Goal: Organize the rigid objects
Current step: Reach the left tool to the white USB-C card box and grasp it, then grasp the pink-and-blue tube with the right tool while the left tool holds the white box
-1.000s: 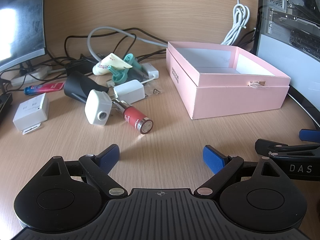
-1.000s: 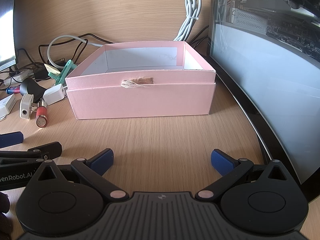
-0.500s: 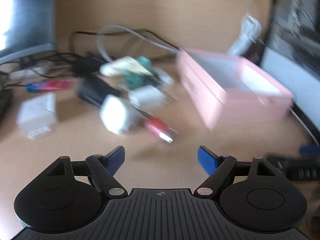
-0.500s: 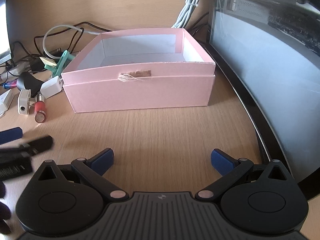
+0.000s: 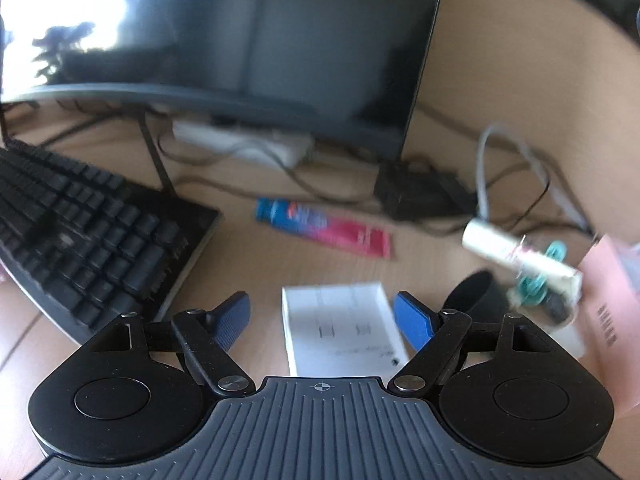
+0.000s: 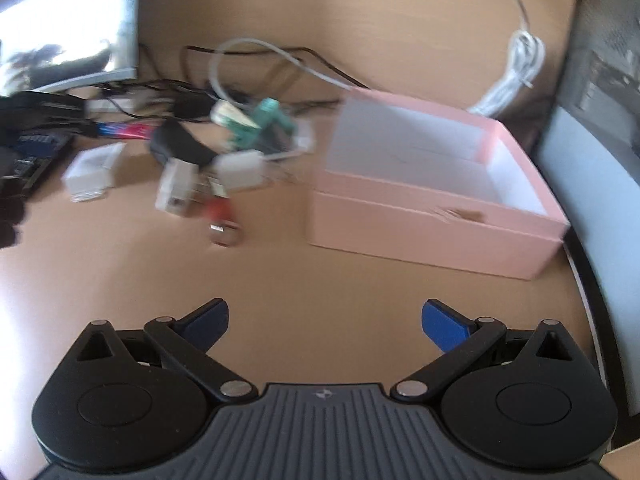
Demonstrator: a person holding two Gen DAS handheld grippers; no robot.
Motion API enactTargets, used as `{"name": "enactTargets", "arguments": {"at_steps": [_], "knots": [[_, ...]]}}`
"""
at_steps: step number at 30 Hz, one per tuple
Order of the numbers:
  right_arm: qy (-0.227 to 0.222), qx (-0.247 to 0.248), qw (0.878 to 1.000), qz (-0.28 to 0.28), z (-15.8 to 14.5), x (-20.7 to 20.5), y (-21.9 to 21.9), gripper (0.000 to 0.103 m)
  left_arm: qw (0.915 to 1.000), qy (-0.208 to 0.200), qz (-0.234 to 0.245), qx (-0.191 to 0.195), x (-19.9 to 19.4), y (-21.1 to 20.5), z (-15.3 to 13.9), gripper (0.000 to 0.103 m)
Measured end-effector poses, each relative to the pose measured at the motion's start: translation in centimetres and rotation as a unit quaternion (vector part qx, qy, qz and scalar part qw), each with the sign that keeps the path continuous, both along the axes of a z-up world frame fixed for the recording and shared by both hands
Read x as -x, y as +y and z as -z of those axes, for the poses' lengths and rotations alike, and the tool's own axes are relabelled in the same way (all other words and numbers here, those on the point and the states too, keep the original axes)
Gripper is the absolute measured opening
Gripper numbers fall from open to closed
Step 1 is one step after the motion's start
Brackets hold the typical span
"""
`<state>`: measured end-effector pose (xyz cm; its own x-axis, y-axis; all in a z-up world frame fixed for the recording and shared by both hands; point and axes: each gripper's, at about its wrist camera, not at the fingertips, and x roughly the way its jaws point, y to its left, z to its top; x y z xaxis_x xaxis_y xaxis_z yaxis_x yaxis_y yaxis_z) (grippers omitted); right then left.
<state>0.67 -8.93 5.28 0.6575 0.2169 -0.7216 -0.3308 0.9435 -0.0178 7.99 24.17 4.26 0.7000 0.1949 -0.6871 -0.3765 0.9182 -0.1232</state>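
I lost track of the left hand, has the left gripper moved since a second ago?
Yes. The left gripper has swung left, away from the pink box, and now frames the white box beside the keyboard.

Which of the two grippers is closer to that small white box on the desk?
The left. The left gripper hangs right over the white box, which shows between its open jaws. The right gripper is far off, nearer the pink box.

Both views: smeared by motion blur.
Flat white box with fine print: near end hidden behind the gripper body; print unreadable.
Black keyboard: cut off at the left edge.
Open pink cardboard box: only a corner is seen in the left view.
Small white, teal and red objects: too blurred to be identified.
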Motion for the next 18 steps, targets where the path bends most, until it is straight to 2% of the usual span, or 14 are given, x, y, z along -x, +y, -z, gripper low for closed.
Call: {"name": "enactTargets", "arguments": {"at_steps": [2,3,6,11,14,18], "knots": [[-0.002,-0.005,1.000,-0.014,-0.4,0.6,0.9,0.103,0.9997,0.016,0.002,0.017,-0.9,0.0,1.0,0.085],[-0.004,-0.003,1.000,-0.020,-0.5,0.6,1.2,0.103,0.9997,0.012,0.006,0.021,-1.0,-0.1,1.3,0.084],[-0.014,0.003,0.999,-0.032,-0.7,1.1,1.8,0.103,0.9996,0.019,0.021,0.009,-1.5,-1.1,1.7,0.084],[-0.009,0.005,1.000,-0.029,-0.4,1.1,2.0,0.103,0.9972,0.036,0.047,-0.045,-2.4,-2.6,2.4,0.082],[-0.002,0.001,1.000,-0.021,-0.2,1.2,1.6,0.103,0.9979,0.023,0.041,-0.045,-2.2,-2.1,2.4,0.075],[-0.009,0.012,0.999,-0.032,-0.2,1.1,1.6,0.103,0.9975,0.020,0.059,-0.035,-1.2,-1.6,2.0,0.075]]}}
